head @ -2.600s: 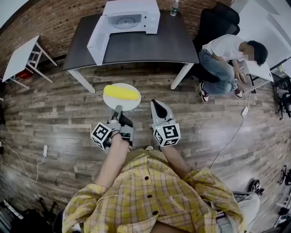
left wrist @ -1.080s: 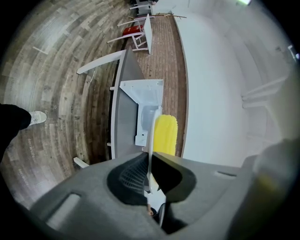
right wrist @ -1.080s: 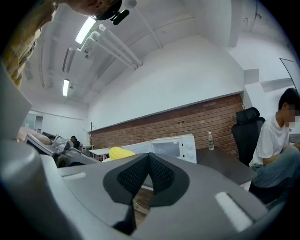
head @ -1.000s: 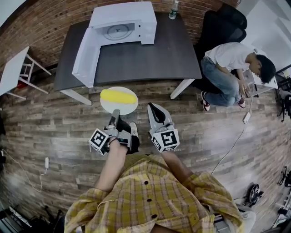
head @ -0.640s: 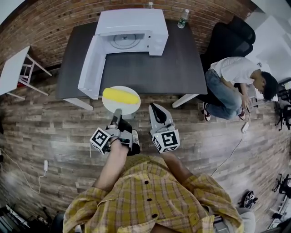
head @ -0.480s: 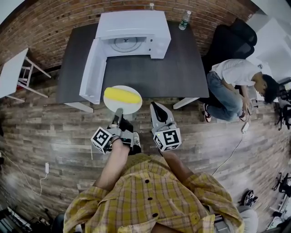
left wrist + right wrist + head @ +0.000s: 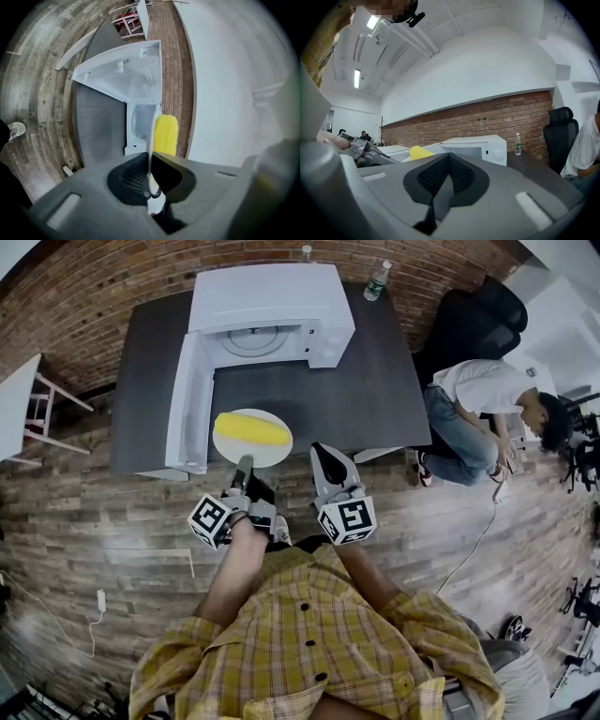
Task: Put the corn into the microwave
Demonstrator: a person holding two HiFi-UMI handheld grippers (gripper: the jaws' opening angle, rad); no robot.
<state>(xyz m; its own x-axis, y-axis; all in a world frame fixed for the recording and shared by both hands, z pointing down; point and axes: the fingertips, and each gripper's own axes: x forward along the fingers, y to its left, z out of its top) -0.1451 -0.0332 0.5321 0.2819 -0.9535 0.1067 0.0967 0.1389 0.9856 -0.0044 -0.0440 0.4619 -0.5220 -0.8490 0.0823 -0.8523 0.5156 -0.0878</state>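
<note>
Microwave (image 7: pixel 272 306): one, white, door open at left, on dark table (image 7: pixel 375 381).
Left gripper (image 7: pixel 243 465): jaws clamped on one plate's (image 7: pixel 267 456) rim.
Corn (image 7: pixel 251 429): one cob, lying on plate before microwave.
Right gripper (image 7: pixel 324 454): jaws together, empty.
Bottles (image 7: pixel 375 279): two, table's far edge.
</note>
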